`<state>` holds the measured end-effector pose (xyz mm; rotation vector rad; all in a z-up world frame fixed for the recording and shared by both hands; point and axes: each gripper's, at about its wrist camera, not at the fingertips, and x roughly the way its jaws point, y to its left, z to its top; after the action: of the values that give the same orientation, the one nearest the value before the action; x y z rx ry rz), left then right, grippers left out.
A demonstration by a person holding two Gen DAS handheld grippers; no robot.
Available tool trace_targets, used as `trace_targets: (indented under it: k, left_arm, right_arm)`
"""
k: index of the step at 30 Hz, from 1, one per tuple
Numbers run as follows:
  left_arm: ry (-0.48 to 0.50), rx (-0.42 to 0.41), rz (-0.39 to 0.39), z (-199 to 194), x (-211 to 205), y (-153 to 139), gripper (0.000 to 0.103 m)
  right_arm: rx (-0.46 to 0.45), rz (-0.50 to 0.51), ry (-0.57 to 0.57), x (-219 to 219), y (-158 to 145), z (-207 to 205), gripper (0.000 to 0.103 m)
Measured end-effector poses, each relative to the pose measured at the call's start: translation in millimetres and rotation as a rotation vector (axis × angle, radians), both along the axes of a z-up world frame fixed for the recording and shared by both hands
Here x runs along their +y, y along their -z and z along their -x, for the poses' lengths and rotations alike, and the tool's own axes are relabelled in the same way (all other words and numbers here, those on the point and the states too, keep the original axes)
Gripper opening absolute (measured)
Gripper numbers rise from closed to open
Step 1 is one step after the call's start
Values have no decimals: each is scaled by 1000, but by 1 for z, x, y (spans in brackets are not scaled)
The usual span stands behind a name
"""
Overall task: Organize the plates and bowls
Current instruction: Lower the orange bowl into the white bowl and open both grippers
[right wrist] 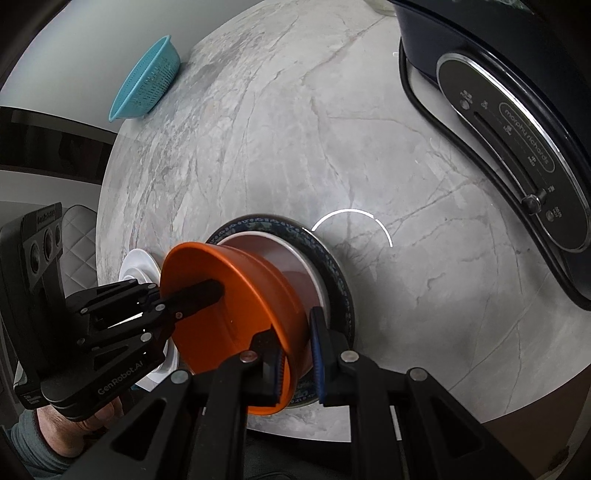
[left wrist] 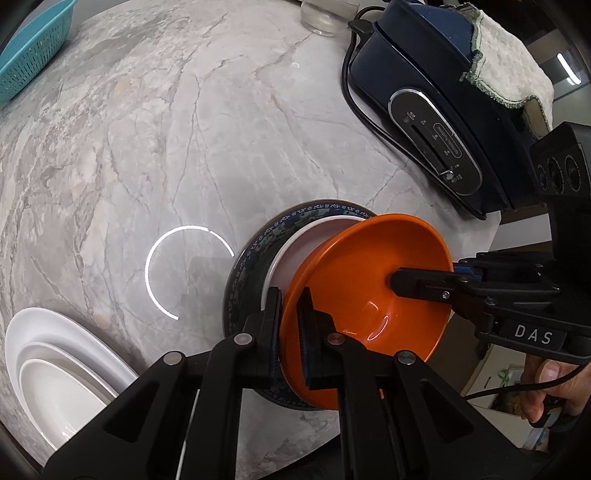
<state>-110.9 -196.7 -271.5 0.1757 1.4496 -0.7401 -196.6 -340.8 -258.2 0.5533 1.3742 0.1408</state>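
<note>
An orange bowl [left wrist: 369, 288] is held tilted just above a white dish [left wrist: 314, 236] that sits on a dark blue patterned plate [left wrist: 251, 254]. My left gripper [left wrist: 290, 332] is shut on the bowl's near rim. My right gripper [right wrist: 297, 354] is shut on the opposite rim of the orange bowl [right wrist: 236, 288]; it also shows in the left wrist view [left wrist: 424, 286]. The white dish [right wrist: 288, 254] and patterned plate [right wrist: 332, 266] lie under the bowl near the table's front edge. A stack of white plates [left wrist: 62, 365] lies at the left; it shows partly behind the left gripper in the right wrist view [right wrist: 138, 266].
A dark blue appliance [left wrist: 436, 110] with a cloth [left wrist: 509, 62] on top and a black cord [left wrist: 354, 103] stands at the right. A teal colander [right wrist: 147, 88] sits at the far left edge. A glass [left wrist: 325, 18] stands at the back. The marble table [left wrist: 166, 147] is round.
</note>
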Motion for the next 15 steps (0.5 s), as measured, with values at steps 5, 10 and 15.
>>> trace_targets:
  k: [5, 10, 15]
  left_arm:
    - [-13, 9, 10, 0, 2, 0, 8]
    - [-15, -4, 17, 2, 1, -2, 11]
    - [-19, -6, 49, 4, -1, -6, 25]
  right_arm:
    - [-9, 35, -15, 4, -4, -1, 15]
    - [-17, 55, -16, 5, -6, 0, 15]
    - [-23, 58, -12, 6, -6, 1, 15]
